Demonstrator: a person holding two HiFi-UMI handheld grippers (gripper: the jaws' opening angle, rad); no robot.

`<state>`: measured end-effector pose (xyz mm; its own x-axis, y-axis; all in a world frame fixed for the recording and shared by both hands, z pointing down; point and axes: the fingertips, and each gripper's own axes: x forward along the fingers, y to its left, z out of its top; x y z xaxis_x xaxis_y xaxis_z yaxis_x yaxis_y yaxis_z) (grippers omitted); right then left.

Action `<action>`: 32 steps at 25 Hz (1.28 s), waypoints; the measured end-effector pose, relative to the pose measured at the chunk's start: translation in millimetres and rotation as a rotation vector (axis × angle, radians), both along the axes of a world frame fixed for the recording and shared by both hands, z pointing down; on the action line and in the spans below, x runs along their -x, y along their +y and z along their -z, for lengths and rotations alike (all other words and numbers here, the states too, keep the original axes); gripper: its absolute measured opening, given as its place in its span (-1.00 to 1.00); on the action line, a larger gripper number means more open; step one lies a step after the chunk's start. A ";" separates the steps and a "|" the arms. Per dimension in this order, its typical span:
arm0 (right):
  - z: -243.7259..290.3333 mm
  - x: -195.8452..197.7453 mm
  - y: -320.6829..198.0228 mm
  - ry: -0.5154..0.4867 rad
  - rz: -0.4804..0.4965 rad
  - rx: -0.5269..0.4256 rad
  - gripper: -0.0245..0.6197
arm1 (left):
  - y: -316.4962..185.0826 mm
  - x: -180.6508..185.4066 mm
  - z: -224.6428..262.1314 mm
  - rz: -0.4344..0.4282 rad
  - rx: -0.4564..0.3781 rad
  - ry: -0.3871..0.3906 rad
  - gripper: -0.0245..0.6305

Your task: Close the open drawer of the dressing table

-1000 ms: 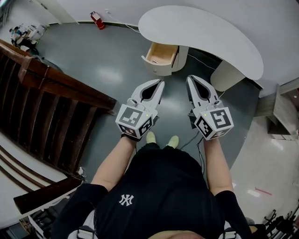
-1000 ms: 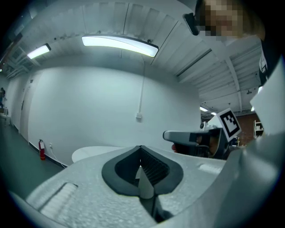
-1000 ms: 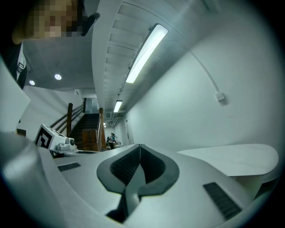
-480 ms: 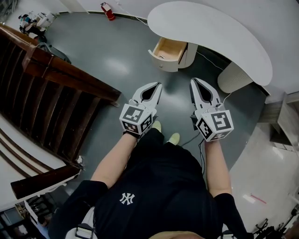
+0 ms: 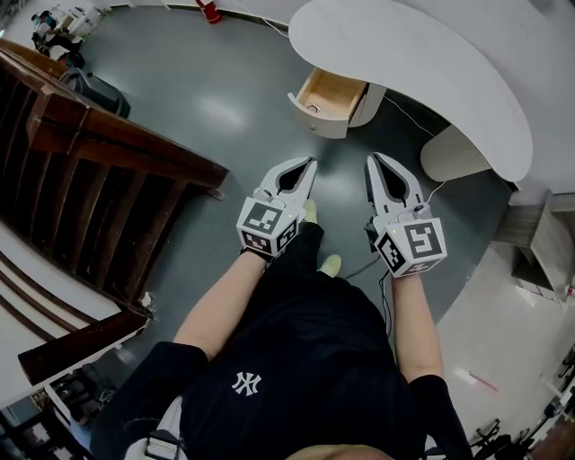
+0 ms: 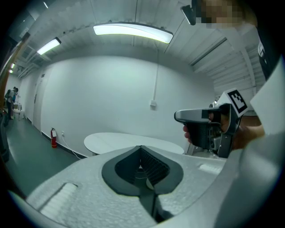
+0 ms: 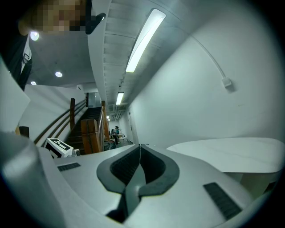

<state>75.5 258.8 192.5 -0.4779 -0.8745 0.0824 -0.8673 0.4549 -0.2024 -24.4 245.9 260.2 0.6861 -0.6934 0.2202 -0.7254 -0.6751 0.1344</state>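
Observation:
The white kidney-shaped dressing table (image 5: 422,63) stands ahead against the wall. Its wooden drawer (image 5: 330,99) is pulled out toward me from the left pedestal, with a small item inside. My left gripper (image 5: 311,162) is shut and empty, held in the air about a step short of the drawer. My right gripper (image 5: 371,159) is also shut and empty, level with the left one and to its right. The table top (image 6: 133,141) shows beyond the left gripper (image 6: 140,147) in the left gripper view, and the table top (image 7: 231,153) lies right of the right gripper (image 7: 140,146) in the right gripper view.
A dark wooden stair railing (image 5: 117,171) runs along my left. A red fire extinguisher (image 5: 209,11) stands by the far wall. A cable (image 5: 413,121) trails on the grey floor under the table. The table's second rounded pedestal (image 5: 454,153) stands to the right of the drawer.
The view has advanced toward the dressing table; the drawer sits nearer to both grippers than before. Both grippers stay shut and side by side.

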 end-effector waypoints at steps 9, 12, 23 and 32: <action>-41.7 32.0 -113.3 0.050 0.033 0.053 -0.87 | -105.3 19.5 -74.3 -0.009 0.056 -0.029 -0.89; -60.2 48.3 -146.2 0.069 0.040 0.079 -0.87 | -134.0 33.1 -109.1 -0.012 0.092 -0.050 -0.89; -140.9 69.2 -225.4 0.121 0.028 0.157 -0.87 | -208.3 54.6 -251.7 -0.003 0.217 -0.094 -0.89; -223.7 61.4 -262.3 0.118 0.008 0.199 -0.87 | -240.9 44.7 -342.9 0.005 0.266 -0.124 -0.89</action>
